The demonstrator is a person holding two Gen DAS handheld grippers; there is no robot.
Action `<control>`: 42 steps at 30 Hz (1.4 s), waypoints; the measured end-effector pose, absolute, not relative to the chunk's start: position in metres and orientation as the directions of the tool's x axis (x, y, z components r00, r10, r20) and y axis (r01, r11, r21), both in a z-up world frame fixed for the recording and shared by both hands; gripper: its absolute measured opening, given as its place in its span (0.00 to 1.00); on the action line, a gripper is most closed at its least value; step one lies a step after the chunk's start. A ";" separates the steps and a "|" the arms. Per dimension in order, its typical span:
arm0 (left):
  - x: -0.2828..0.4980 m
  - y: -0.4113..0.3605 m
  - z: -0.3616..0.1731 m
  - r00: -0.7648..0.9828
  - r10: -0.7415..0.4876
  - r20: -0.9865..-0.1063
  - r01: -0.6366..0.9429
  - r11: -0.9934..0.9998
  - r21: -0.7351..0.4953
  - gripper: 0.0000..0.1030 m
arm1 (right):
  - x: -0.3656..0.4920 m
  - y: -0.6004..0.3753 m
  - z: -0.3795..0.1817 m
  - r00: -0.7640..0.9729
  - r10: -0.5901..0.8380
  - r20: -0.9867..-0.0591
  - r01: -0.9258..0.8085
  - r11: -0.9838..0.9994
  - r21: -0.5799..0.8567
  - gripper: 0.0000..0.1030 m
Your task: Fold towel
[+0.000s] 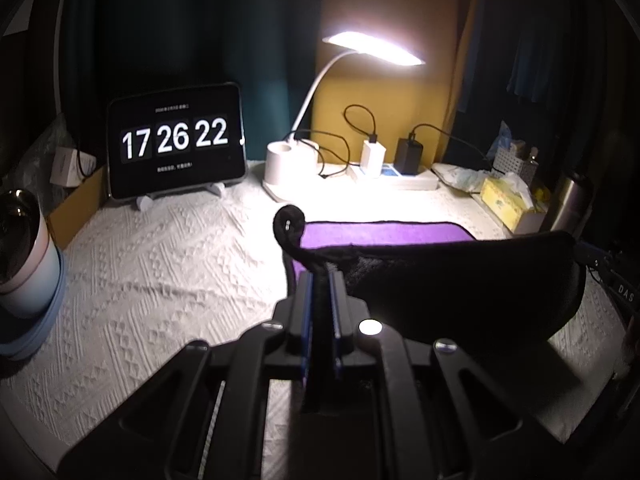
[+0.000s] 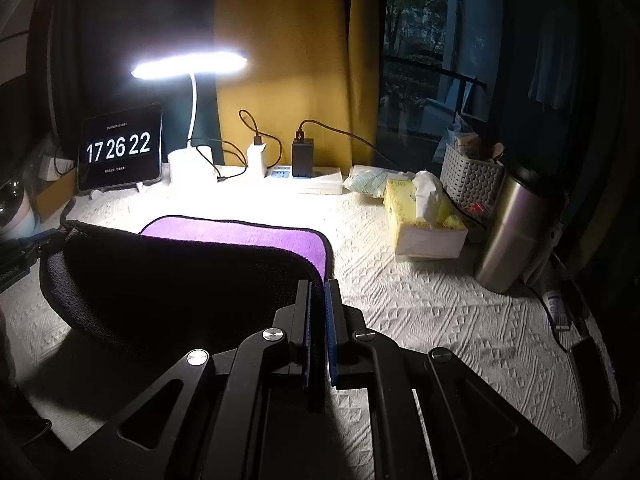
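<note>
Nearest the left wrist camera, the black left gripper (image 1: 320,280) with blue-lined fingers is clamped on a corner of the purple terry towel with black edging (image 1: 384,234); a curl of the black hem pokes up past its fingertips. In the right wrist view the matching right gripper (image 2: 318,286) pinches the opposite near corner the same way. Between the two, the towel's near half is lifted and sags in a dark, fuzzy fold, its shadowed underside facing the cameras, while the far half lies flat and purple on the white embossed tablecloth (image 2: 420,300) with its diamond weave.

Right of the towel stand a yellow cardboard tissue box (image 2: 424,224) with a crumpled tissue sticking out and a brushed-steel cylindrical tumbler (image 2: 512,228), with a white woven plastic basket (image 2: 468,178) behind them. Farther back, a white power strip (image 2: 308,180) carries a white and a black charger with looping cables. A white gooseneck desk lamp (image 1: 374,48) glows over the cloth, and a propped tablet showing a flip clock (image 1: 176,142) reads 17 26 22. Yellow curtains (image 2: 288,60) hang behind.
</note>
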State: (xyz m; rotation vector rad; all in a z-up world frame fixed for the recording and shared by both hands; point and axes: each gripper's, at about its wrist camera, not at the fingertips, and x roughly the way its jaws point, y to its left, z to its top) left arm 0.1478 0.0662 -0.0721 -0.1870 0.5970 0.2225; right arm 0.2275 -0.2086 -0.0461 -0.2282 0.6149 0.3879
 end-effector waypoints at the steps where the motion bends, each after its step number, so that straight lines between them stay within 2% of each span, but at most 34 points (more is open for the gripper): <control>1: 0.149 0.067 -0.071 0.807 0.156 -0.570 -0.260 0.960 -0.106 0.08 | 0.228 -0.209 -0.045 0.749 0.285 -0.598 -0.419 0.903 -0.093 0.07; 42: 0.216 0.086 -0.069 0.814 0.181 -0.552 -0.269 0.960 -0.083 0.08 | 0.304 -0.193 -0.052 0.746 0.295 -0.598 -0.427 0.900 -0.090 0.07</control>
